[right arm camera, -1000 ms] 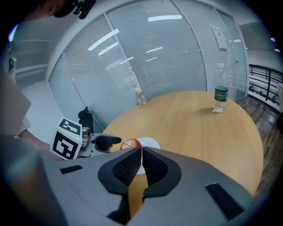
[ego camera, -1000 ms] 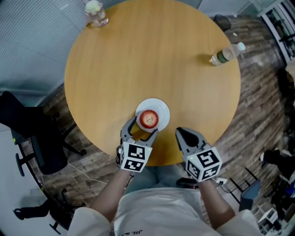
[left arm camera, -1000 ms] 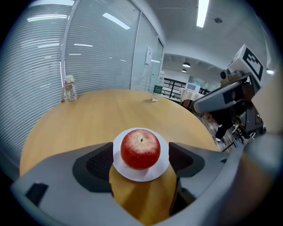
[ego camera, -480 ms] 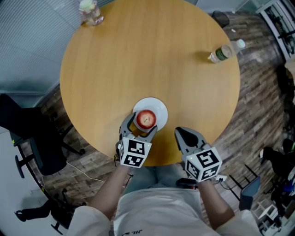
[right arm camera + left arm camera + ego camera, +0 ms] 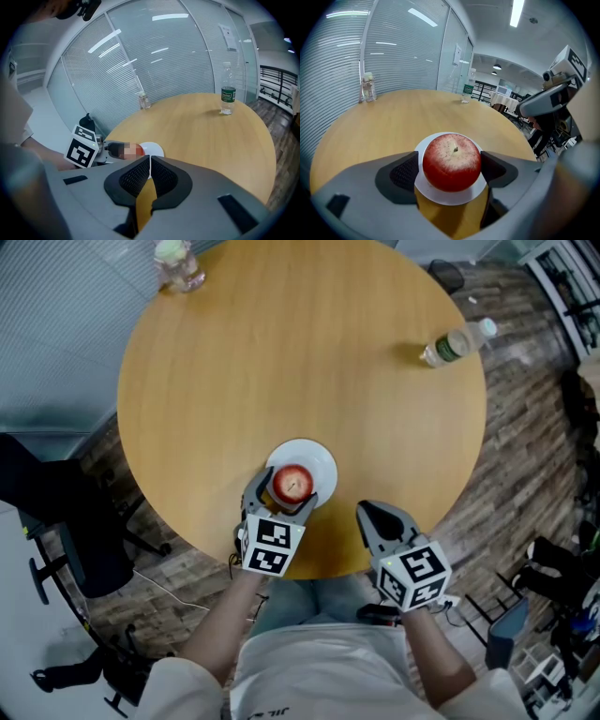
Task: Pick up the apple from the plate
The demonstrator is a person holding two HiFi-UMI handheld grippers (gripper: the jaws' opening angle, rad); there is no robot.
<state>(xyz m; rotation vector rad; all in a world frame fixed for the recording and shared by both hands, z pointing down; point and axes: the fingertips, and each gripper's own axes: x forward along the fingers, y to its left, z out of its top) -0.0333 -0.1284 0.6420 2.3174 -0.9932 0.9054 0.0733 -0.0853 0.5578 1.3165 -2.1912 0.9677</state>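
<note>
**Containers**
- Plate (image 5: 322, 458), white, round. Holds one red apple (image 5: 293, 484), stem up, at its middle. Sits on the desk (image 5: 300, 362) just left of centre in the lower half of the head view.
- Bottle (image 5: 457, 345), clear plastic, white cap, green label. Stands upright near the desk's upper right rim. Contents not discernible.
- Small clear jar (image 5: 178, 266), pale top. Stands at the desk's upper left rim. Contents not discernible.

**Tools**
- Left tool (image 5: 284, 491): jaws spread wide, one pad on each side of the apple, close to it with no visible squeeze.
- Right tool (image 5: 382, 519): jaws closed together with nothing between them. Hovers over the desk's lower rim, right of the plate and apart from it.

**Edges and open room**
- Desk round, wood-toned. Plate close to the lower rim.
- Wide bare wood across the centre and top of the head view, between plate, bottle and jar.
- Black chair (image 5: 56, 512) off the desk's lower left. Plank floor (image 5: 525, 456) to the right.

**Writing**
- Black-and-white square markers on each tool's cube.
- Print on the bottle label too small to read.
</note>
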